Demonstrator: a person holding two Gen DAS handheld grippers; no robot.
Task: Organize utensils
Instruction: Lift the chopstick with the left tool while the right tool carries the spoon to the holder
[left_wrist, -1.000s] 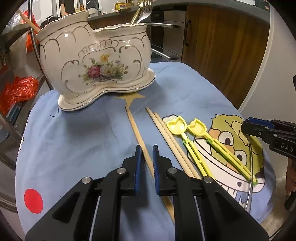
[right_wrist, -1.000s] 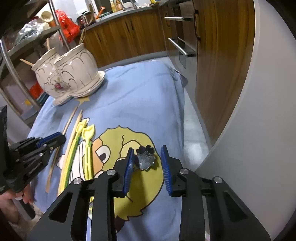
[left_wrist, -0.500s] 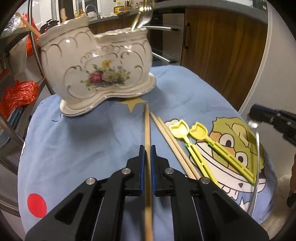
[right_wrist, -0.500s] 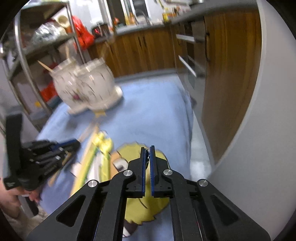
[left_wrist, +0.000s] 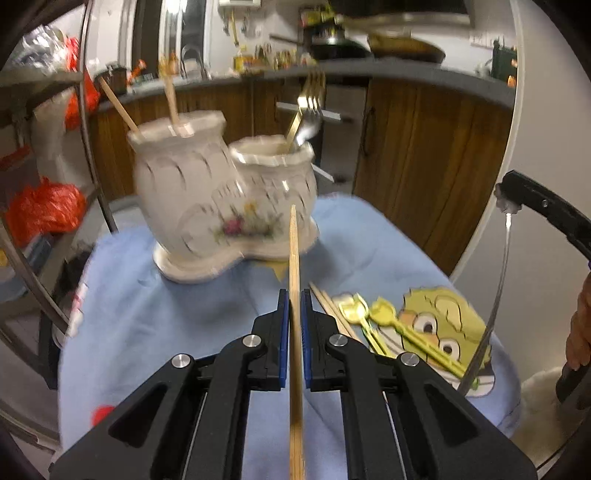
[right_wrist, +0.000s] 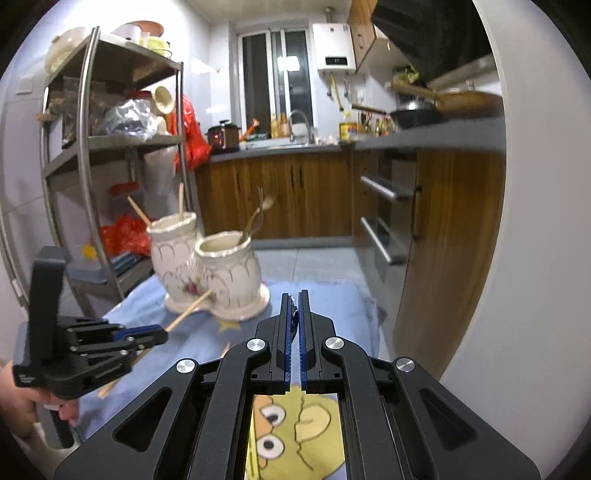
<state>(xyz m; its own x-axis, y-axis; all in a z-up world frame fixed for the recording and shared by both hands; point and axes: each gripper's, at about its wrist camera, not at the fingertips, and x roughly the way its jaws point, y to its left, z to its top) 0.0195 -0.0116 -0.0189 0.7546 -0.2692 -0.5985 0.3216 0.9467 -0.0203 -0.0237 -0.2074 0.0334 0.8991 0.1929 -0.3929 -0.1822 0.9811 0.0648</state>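
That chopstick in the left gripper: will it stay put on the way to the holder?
Probably stiff: the chopstick runs straight through the left gripper. It looks light and smooth, so it might pivot or slide between the pads. Approach the ceramic holder gently.

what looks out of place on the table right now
Nothing spilled or broken. Loose utensils lie on the blue cloth rather than in the ceramic holder: two wooden chopsticks and two yellow tongs. The left gripper holds a chopstick; the right gripper holds a metal utensil.
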